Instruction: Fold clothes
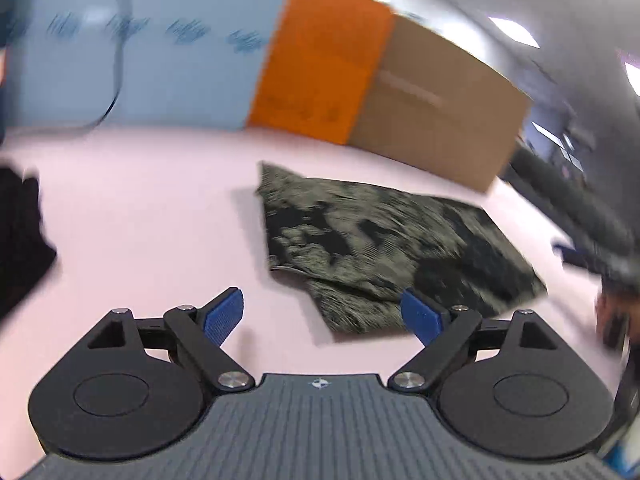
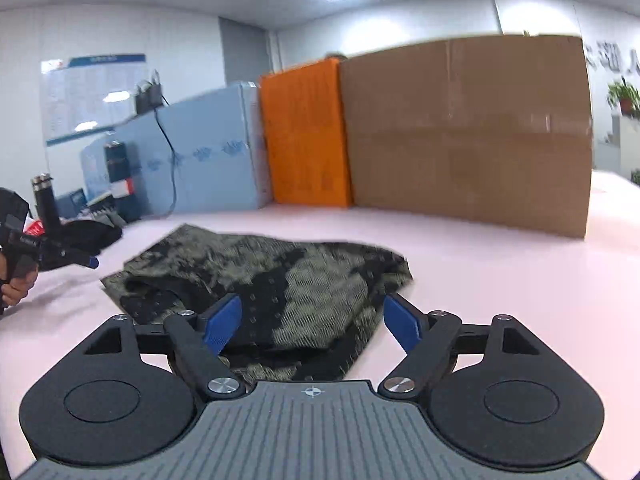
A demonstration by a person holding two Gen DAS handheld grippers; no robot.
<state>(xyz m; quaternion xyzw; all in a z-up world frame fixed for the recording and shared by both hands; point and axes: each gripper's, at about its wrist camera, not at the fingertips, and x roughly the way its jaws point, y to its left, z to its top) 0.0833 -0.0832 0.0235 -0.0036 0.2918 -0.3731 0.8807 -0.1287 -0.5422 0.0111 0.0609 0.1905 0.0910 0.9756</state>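
Nothing here reads clearly. The wall chart (image 2: 94, 98) at ten o'clock and the blue box's (image 2: 208, 152) markings are too blurred.

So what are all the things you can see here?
Camouflage garment: one, green and black, folded on the table.
Black clothes: one heap, far left on the table.
Table: one, pale pink.
Cardboard box: one, brown, at the back.
Orange box: one, beside the cardboard.
Blue cabinet: one, left of the orange box.
Potted plant: one, green, far right.
Left tongs: blue tips, open.
Right tongs: blue tips, open over the garment.
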